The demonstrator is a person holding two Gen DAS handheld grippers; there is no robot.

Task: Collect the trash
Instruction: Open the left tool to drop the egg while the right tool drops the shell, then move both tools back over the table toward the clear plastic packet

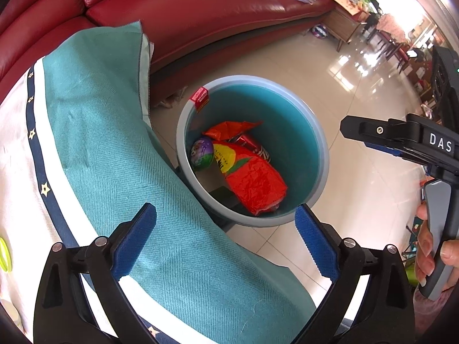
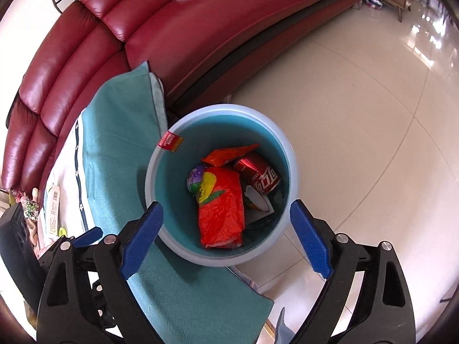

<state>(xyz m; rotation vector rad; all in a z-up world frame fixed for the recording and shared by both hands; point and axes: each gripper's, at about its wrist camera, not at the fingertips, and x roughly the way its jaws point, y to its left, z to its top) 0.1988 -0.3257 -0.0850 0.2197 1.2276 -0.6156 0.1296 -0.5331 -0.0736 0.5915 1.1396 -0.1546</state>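
1. The trash bin (image 2: 183, 250) is a round plastic pail with a pale grey rim and smooth teal inner wall; it stands on the glossy cream floor tiles (image 2: 373, 143), tight against the draped edge of the bench
2. Inside the bin lies a crinkled orange-red foil snack bag (image 2: 222, 215) with a yellow and green print at its upper end; a second, smaller orange wrapper (image 2: 229, 153) lies at the far side
3. A shiny red drink can (image 2: 258, 179) lies on its side just right of the big bag, and a rounded purple and green packet (image 1: 202, 153) sits to the bag's left, touching it
4. A small red label (image 2: 170, 142) hangs over the bin's rim on the side nearest the bench
5. The bench wears a woven teal cloth (image 1: 114, 157) with a herringbone texture, bordered by a white and navy band with stars
6. Behind the bin runs a dark red leather sofa (image 2: 114, 28) with padded, glossy cushions
7. The left claw (image 1: 225, 229) hangs above the bench's edge, tilted down toward the bin, its blue ribbed pads spread wide with nothing between them
8. The right claw (image 2: 225, 226) points steeply down over the bin mouth, pads likewise wide apart and empty; the left view shows fingers (image 1: 424, 246) curled round its grey handle
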